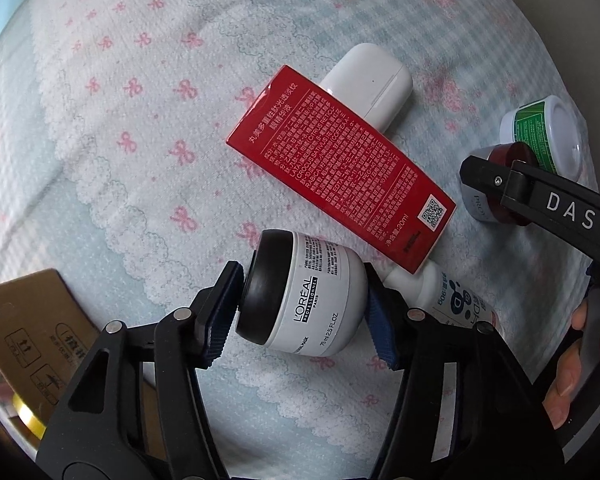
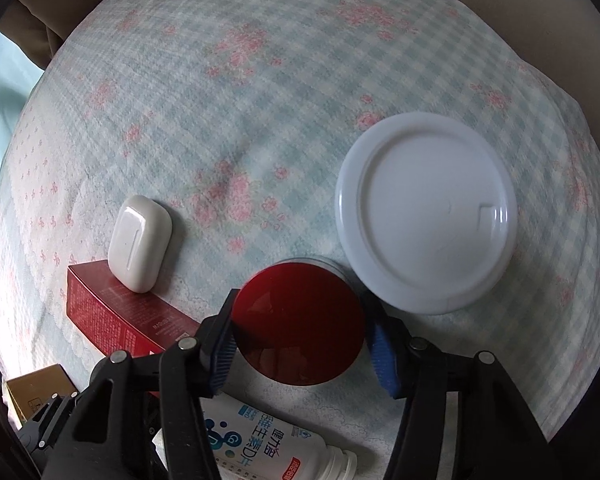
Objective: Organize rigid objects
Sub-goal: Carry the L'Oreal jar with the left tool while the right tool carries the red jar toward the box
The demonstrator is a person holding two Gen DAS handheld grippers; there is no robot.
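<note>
On the quilted, pale blue-and-white bedspread with pink bows [image 1: 132, 92], the left gripper [image 1: 304, 304] brackets a white L'Oréal jar with a black screw lid [image 1: 304, 296] lying on its side: one blue pad touches the lid's face, the other meets the rounded base, so the jaws appear clamped on the jar end to end. The jar lies just beside a red rectangular carton printed in white text [image 1: 340, 168], which rests partly across a white glossy earbud case [image 1: 368, 80] and overlaps a white vitamin bottle with blue lettering [image 1: 452, 300]. Risk: the domed base offers little flat contact, so the jar may pivot or squirt out when lifted, nudging the carton. In the right wrist view, the right gripper [image 2: 300, 336] straddles a grey jar with a glossy dark-red round lid [image 2: 300, 324]; the near pad touches the lid's rim, while a sliver of gap shows at the other pad, so closure cannot be judged. Risk: the slick lid may slip, or closing may shove it against a white-lidded, green-labelled tub [image 2: 424, 212] touching or just beside it. A brown cardboard box [image 1: 32, 332], the likely destination, sits at the bed's edge by the left gripper.
</note>
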